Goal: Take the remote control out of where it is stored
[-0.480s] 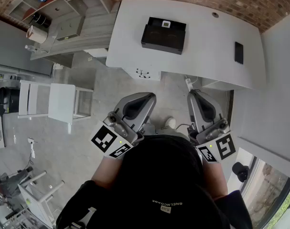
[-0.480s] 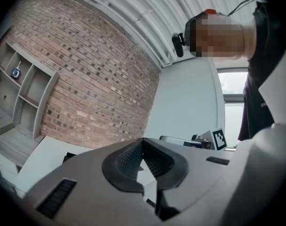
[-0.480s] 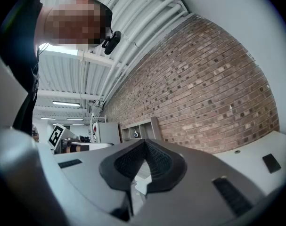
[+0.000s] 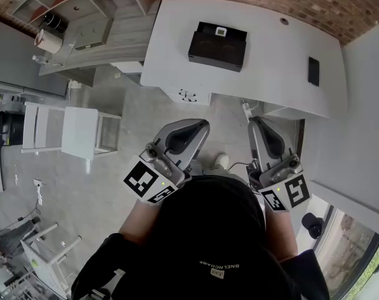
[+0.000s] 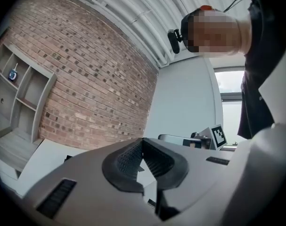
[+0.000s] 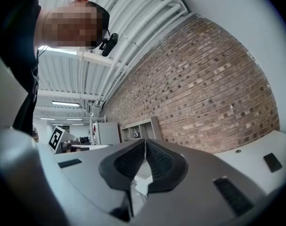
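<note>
Movement since the last look is slight: your left gripper point(image 4: 198, 127) and right gripper point(image 4: 255, 124) have edged a little toward the bench point(image 4: 270, 55). Both are closed and empty, still short of its near edge. No remote control shows plainly. It probably lies in the black box point(image 4: 216, 47) by the far edge, though the dark slab point(image 4: 313, 71) at the right edge could be it. The reach has barely begun.

Bright, even light throughout; shadows soft on the white worktop point(image 4: 264, 74). Window point(image 5: 230, 86) blown out. Ceiling strip lights point(image 6: 65, 103) glare mildly. Strong fisheye bending and dark corners in both gripper views. Left tool point(image 5: 143, 142) foreground slightly soft.
</note>
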The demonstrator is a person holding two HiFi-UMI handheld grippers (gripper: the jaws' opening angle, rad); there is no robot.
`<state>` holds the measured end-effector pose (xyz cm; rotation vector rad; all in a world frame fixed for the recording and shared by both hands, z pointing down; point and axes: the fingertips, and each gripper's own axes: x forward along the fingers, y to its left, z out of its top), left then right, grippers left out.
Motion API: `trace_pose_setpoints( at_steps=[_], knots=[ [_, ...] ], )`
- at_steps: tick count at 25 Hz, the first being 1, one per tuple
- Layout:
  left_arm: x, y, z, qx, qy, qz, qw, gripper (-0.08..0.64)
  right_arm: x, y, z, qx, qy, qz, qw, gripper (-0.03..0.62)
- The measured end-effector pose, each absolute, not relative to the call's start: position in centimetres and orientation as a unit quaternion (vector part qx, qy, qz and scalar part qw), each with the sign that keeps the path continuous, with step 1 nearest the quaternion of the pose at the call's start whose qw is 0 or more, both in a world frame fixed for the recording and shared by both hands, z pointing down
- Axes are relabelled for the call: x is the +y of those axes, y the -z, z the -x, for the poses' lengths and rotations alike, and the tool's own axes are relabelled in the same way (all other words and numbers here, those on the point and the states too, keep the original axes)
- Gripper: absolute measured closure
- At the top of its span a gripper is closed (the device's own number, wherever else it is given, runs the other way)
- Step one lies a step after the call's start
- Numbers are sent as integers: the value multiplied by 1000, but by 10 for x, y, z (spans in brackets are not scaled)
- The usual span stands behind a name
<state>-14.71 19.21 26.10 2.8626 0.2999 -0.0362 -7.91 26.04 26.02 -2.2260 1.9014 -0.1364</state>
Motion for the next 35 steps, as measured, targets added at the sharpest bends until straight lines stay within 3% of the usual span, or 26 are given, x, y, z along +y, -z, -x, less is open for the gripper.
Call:
trace_pose_setpoints(
  at_steps=[35],
  knots=[
    [79, -286, 209, 107, 2, -978, 180, 554, 184, -274, 122, 590, 60, 800, 90, 586]
  ],
)
